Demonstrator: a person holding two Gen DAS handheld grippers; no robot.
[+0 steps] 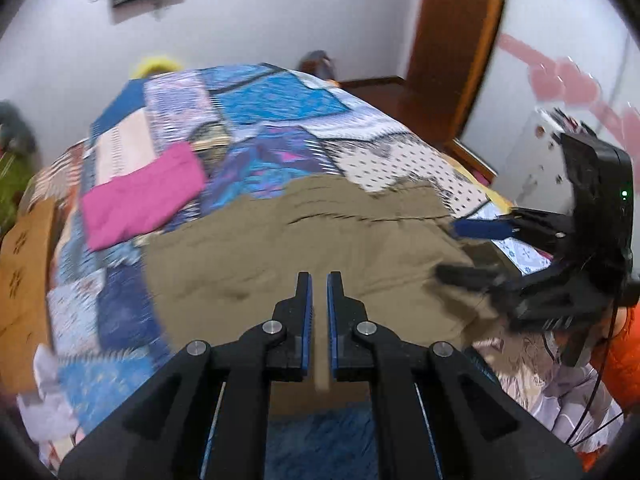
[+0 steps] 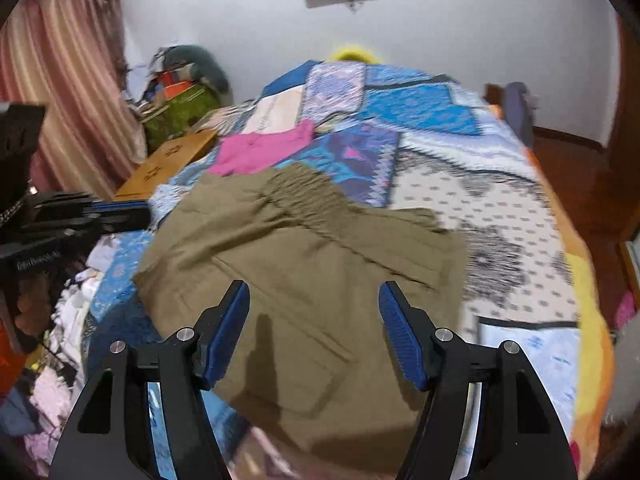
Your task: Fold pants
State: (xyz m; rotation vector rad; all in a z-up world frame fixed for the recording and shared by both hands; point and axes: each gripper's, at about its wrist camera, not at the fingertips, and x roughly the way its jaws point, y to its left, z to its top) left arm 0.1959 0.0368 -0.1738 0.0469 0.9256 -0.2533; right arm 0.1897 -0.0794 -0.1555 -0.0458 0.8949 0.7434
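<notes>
Two grippers are in view over a bed covered by a patchwork quilt (image 2: 500,208). The olive-brown pants (image 2: 304,280) lie spread on the near part of the quilt, folded over on themselves, with the gathered waistband toward the far side and a pocket seam showing near the middle of the cloth.

The left gripper (image 1: 319,280) stands above the near edge of the pants with its blue-padded jaws almost together, only a narrow slit between them. A thin strip of olive cloth shows low in that slit near the jaw roots, but whether it is pinched there cannot be told. In the right wrist view the same gripper enters from the left edge, beside the left border of the pants.

The right gripper (image 2: 315,288) hovers over the near half of the pants with jaws about half spread and just now narrowing; nothing lies between the pads, which press on no cloth. From the left wrist view it (image 1: 452,248) sits at the right edge of the pants, one finger blurred.

A folded pink garment (image 1: 144,196) rests on the quilt far left of the pants, apart from them. A brown board (image 2: 168,164) lies at the bed's left side.
</notes>
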